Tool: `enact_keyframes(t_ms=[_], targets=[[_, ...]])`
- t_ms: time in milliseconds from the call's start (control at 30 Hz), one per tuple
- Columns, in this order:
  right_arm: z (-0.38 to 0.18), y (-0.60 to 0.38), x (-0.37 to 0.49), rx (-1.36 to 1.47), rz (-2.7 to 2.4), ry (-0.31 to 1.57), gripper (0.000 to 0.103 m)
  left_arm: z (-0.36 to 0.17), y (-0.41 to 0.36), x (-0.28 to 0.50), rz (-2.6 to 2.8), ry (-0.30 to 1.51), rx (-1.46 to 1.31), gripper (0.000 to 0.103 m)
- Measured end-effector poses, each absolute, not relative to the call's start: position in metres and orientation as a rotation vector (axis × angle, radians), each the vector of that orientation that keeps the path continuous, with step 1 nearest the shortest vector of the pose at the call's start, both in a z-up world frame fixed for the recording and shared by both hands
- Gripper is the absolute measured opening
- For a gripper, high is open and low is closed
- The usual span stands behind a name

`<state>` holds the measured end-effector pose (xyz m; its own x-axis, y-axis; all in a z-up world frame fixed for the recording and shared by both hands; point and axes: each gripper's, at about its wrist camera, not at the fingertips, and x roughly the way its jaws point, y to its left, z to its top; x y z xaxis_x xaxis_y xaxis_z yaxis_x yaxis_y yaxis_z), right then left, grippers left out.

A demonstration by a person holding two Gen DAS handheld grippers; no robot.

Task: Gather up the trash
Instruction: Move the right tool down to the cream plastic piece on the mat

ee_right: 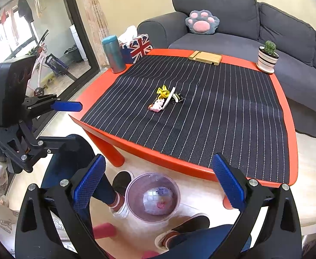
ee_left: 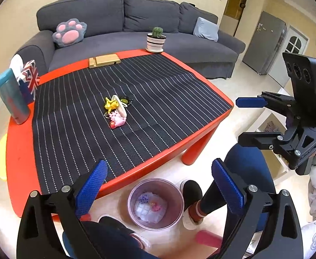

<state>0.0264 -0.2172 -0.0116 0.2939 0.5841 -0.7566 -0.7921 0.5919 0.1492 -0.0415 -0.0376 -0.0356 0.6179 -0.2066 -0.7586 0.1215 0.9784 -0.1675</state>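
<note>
Trash [ee_left: 150,208] fills one bin [ee_left: 175,196]; both hand-held grippers, left [ee_left: 159,185] and right [ee_right: 158,180], gape empty.

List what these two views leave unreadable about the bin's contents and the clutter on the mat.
- Trash bin contents: both views show only pale, blurry wrappers through the tinted wall; the items cannot be identified.
- Small pile mid-mat: too small in both views; its pieces overlap.
- Dark item behind the pile: partly hidden by the white piece.
</note>
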Motion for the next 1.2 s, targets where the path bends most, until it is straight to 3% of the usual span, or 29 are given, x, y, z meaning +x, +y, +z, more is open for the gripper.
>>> enact_keyframes(t_ms=[567, 1200], targets=[[-0.005, -0.179, 0.077, -0.259, 0.892, 0.869, 0.097, -0.039, 0.000, -0.010, -0.112, 0.871, -0.119, 0.094], [-0.054, -0.091, 0.162, -0.214, 0.889, 1.063, 0.097, -0.047, 0.025, 0.005, -0.082, 0.870, -0.165, 0.094]])
